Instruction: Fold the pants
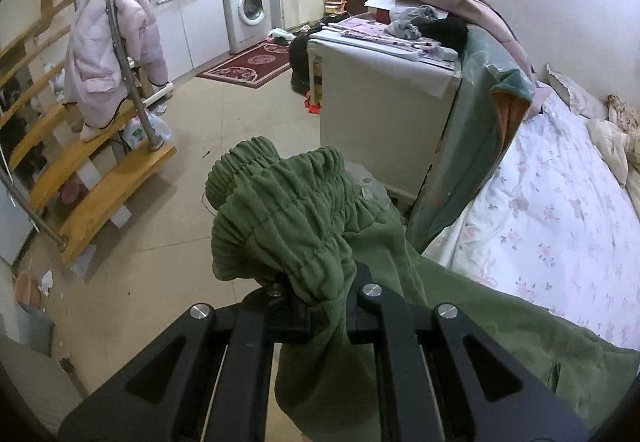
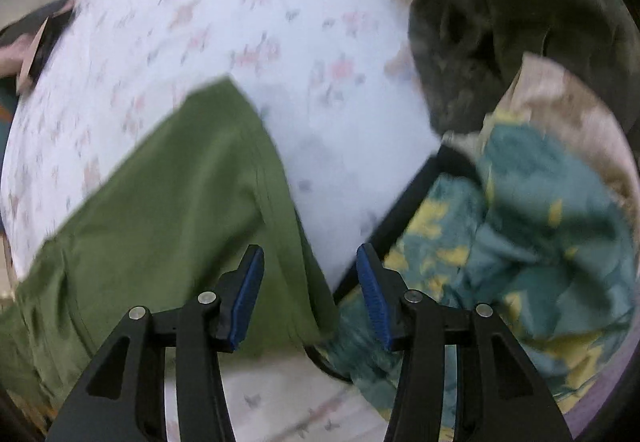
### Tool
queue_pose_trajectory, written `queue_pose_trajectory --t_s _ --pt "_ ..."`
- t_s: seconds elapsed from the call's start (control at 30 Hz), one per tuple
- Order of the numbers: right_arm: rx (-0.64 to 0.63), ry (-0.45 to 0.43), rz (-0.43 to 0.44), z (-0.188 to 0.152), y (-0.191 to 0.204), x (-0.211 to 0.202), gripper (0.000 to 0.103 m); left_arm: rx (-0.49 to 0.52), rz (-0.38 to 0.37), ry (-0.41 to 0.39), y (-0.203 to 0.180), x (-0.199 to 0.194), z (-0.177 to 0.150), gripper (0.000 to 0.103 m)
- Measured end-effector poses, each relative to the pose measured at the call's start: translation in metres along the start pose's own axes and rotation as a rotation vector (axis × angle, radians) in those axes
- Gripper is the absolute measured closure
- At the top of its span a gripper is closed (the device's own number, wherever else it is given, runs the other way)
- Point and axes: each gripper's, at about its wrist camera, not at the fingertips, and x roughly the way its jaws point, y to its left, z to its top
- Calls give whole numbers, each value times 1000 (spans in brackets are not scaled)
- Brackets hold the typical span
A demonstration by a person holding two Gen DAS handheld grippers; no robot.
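The green pants hang bunched from my left gripper, which is shut on the elastic waistband and holds it above the floor beside the bed. The rest of the fabric trails right and down onto the floral bed sheet. In the right wrist view a pant leg lies flat across the floral sheet. My right gripper is open with blue pads and hovers just above the leg's lower edge, holding nothing. That view is blurred.
A white cabinet piled with clothes and a teal blanket stand by the bed. Wooden stairs with a pink coat are at left. A teal and yellow quilt and a dark garment lie on the bed's right side.
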Motion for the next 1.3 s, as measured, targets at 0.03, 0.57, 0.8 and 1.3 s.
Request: queue_pose_trajectory --t_s 0.03,0.57,0.8,1.3 --pt "-13 15 13 -3 1 1 88 2 1 -1 0 0 1 97" --pt "-188 -38 -193 -22 1 -20 74 -78 64 9 17 1 -1 97" --pt "-193 -242 -25 12 32 -48 31 -104 57 35 22 10 -1 97" --pt "-308 -203 41 82 64 33 103 43 109 -25 -5 8 -1 97"
